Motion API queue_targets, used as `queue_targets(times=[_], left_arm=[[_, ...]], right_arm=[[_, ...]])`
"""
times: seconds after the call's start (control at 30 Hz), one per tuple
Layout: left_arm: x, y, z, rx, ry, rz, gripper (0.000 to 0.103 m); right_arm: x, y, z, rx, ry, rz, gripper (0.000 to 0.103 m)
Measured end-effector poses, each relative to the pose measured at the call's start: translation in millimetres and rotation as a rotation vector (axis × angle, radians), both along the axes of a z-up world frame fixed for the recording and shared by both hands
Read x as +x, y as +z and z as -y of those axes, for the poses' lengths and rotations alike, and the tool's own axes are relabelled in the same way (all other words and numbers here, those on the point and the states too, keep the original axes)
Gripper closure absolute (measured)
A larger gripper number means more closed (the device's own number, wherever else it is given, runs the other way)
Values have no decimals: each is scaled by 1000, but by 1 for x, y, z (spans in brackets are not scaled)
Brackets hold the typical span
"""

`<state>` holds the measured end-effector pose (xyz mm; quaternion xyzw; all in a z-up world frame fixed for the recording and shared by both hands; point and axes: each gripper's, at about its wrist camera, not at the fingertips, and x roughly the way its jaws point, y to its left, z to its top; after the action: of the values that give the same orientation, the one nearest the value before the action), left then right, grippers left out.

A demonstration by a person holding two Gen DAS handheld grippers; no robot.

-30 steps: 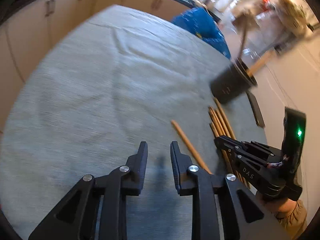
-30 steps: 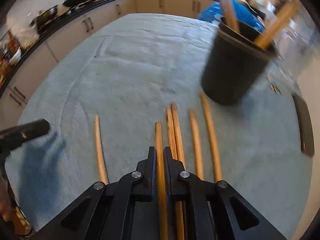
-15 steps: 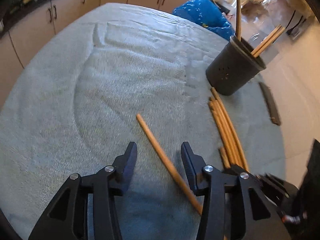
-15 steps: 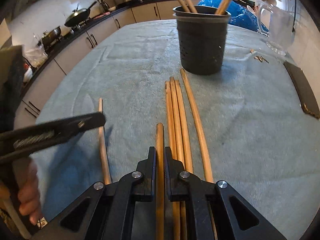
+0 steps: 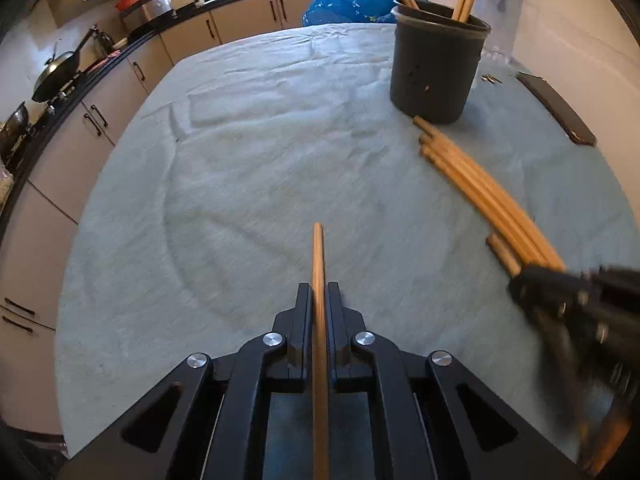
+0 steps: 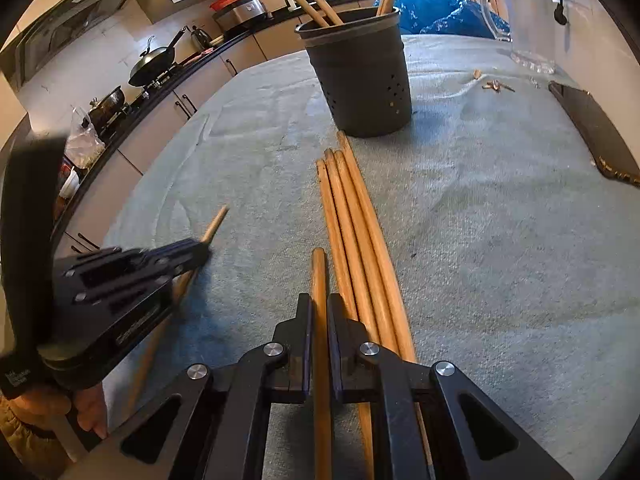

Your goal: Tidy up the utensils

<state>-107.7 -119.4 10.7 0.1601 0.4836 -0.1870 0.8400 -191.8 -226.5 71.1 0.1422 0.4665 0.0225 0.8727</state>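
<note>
Chopsticks: left gripper (image 5: pixel 319 300) and right gripper (image 6: pixel 319 312) each clench 1; next, lift into black holder (image 6: pixel 360 76) at table's far edge.

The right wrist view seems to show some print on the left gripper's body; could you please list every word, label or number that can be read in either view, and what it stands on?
Nothing can be read for certain.
White print on the left gripper, low on its handle: too small and blurred to read.
A faint label strip on its side: blurred, unreadable.
Black utensil holder, chopsticks, right gripper: no text visible.
</note>
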Motion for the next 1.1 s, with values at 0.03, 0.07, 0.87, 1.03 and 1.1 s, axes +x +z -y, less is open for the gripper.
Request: queue_targets(times=[0.03,0.07,0.87,1.03,1.1], left_arm=[[-1,0,-9,-20,-13,-17,97],[-1,0,-16,-31,-14,-30,97],[39,1,-5,52,-84,-143,96],[48,2,-6,20,-75,-152,94],[47,3,-8,11,-64,-134,98]], right_arm=[[-1,0,0,9,4,-4,94],[-2,-1,-1,17,8,-9,94],[65,-1,-56,-351,180,-347,89],[74,-1,-55,-321,182,-338,91],[70,-1,-52,-312,177,-299,95]])
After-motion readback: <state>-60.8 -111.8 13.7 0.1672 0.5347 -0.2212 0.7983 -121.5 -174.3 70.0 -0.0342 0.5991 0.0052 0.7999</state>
